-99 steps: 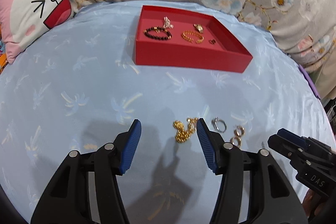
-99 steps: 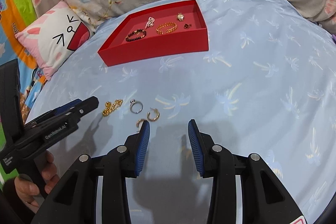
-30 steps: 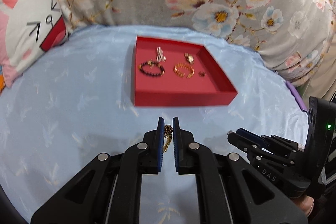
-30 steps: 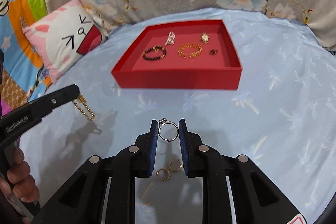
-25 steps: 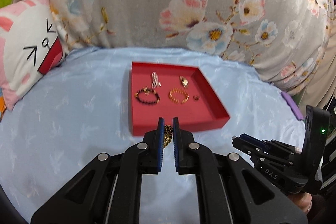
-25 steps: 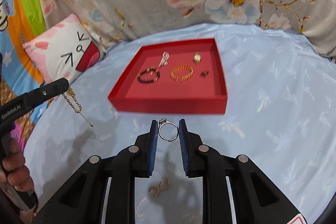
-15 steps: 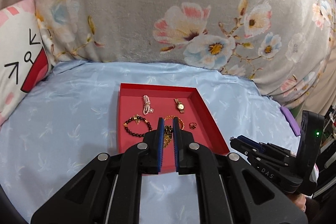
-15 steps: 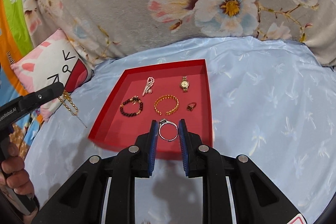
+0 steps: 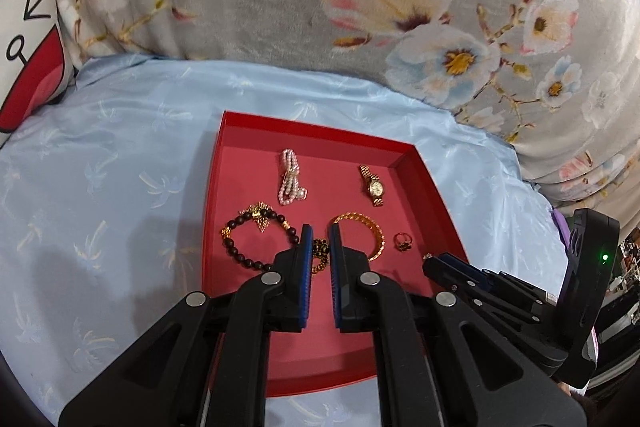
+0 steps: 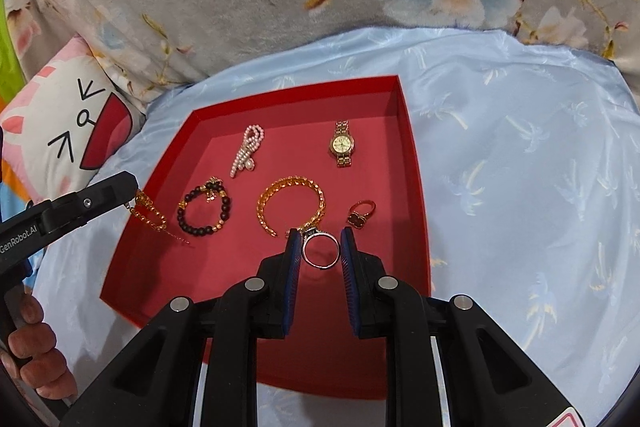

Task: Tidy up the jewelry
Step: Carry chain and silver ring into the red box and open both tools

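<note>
I hold both loads over the red tray for release: left gripper clamps the gold chain, right gripper clamps the silver ring.

The right hand-held gripper pinches a silver ring above the red tray. Lying in the tray are a pearl strand, a gold watch, a dark bead bracelet, a gold bangle and a small ring. At the tray's left edge, the left hand-held gripper dangles a gold chain.
</note>
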Motion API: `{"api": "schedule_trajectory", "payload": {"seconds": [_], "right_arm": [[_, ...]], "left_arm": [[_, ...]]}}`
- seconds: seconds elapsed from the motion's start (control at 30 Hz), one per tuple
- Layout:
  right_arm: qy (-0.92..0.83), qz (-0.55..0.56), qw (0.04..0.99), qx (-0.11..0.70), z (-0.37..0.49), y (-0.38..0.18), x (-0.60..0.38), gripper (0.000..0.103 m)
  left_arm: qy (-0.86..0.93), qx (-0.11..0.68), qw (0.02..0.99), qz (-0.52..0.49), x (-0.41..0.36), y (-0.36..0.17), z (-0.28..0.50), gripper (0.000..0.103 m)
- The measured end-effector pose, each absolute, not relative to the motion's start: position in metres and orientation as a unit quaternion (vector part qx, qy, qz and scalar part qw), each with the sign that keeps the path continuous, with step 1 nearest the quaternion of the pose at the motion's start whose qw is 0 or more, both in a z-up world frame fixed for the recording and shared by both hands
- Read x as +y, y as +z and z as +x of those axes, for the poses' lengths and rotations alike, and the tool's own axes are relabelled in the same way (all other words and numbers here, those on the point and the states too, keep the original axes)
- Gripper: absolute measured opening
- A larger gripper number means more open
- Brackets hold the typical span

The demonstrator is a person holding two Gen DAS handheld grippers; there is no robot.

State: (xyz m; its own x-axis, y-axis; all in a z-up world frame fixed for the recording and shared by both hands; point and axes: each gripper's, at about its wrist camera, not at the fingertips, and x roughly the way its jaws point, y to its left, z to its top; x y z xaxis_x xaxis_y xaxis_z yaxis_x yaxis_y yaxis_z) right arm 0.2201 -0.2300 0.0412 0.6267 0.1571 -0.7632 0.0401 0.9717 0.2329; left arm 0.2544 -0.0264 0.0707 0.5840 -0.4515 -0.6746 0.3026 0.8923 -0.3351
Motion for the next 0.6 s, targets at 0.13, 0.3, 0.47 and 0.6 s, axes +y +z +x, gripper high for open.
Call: {"api": "schedule_trajectory", "payload": {"seconds": [0.13, 0.3, 0.47, 0.6], "right_arm": [[0.037, 0.112, 0.891, 0.439, 0.225, 0.032, -0.227, 0.019], [0.028, 0.094, 0.896, 0.433, 0.228, 0.032, -0.222, 0.019], [0.017, 0.1, 0.905, 0.413, 0.218, 0.044, -0.23, 0.026], [0.018, 0.114, 0.909, 0.4, 0.198, 0.056, -0.239, 0.028]], "left_arm": [[-0.209, 0.413, 0.882, -0.093, -0.028, 0.06, 0.259, 0.007], [-0.2, 0.416, 0.882, -0.089, -0.032, 0.052, 0.261, 0.008], [-0.187, 0.401, 0.892, -0.089, -0.028, 0.058, 0.256, 0.035], [-0.181, 0.383, 0.902, -0.09, -0.019, 0.071, 0.246, 0.039]]}}
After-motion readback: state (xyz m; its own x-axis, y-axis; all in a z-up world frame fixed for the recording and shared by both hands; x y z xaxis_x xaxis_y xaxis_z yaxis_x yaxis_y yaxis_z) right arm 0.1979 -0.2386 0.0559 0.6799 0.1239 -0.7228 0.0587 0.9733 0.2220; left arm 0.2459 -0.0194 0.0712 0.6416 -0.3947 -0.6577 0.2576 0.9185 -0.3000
